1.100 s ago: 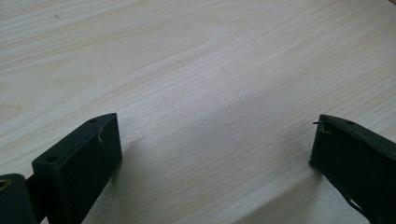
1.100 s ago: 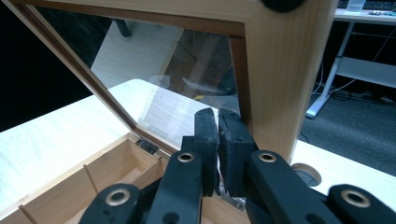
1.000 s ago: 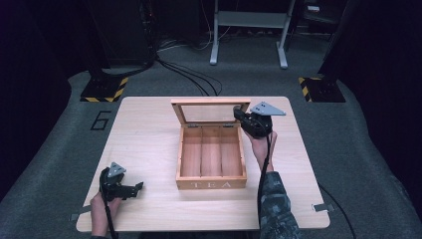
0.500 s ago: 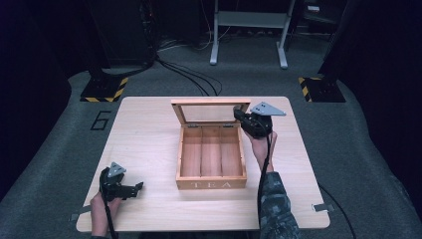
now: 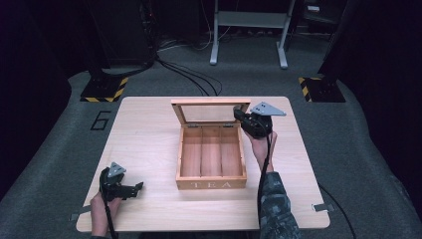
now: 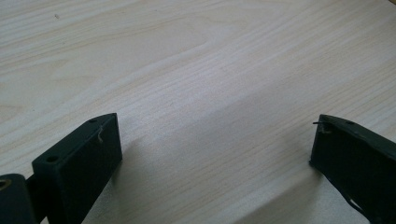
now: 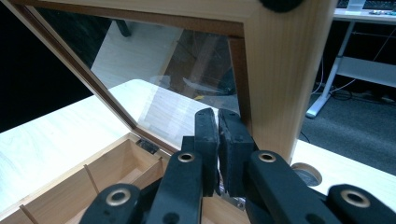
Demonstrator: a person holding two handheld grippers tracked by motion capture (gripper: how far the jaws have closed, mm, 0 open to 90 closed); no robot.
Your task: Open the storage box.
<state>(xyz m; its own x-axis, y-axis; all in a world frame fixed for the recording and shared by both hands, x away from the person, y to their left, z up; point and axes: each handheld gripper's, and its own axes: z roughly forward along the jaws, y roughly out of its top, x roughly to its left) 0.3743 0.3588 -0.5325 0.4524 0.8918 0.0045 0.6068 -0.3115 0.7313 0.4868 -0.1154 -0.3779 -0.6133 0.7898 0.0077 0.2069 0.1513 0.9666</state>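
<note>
High view: wooden tea box (image 5: 211,158) in the middle of the desk (image 5: 149,129), lid (image 5: 210,111) standing up at the far side of the box. Three long slots inside the box. Right tongs (image 5: 238,115) up at the right corner of the lid, right hand (image 5: 260,144) just beside the right wall of the box, forearm stretched along that side from the near edge of the desk. Left tongs (image 5: 139,185) well apart from the box, near its front left corner, pointing toward the box, held low over the desk by the left hand (image 5: 105,201).

Left gripper view: left tongs (image 6: 212,140) wide open, nothing between them, bare desk (image 6: 196,60) wood below.

Right gripper view: right tongs (image 7: 217,122) pressed together, nothing seen between them, tips right at the lid's (image 7: 275,70) wooden frame beside the glass pane (image 7: 154,79). Touching the frame or not, cannot tell. Box (image 7: 79,186) slots down at the left, under the lid.
</note>
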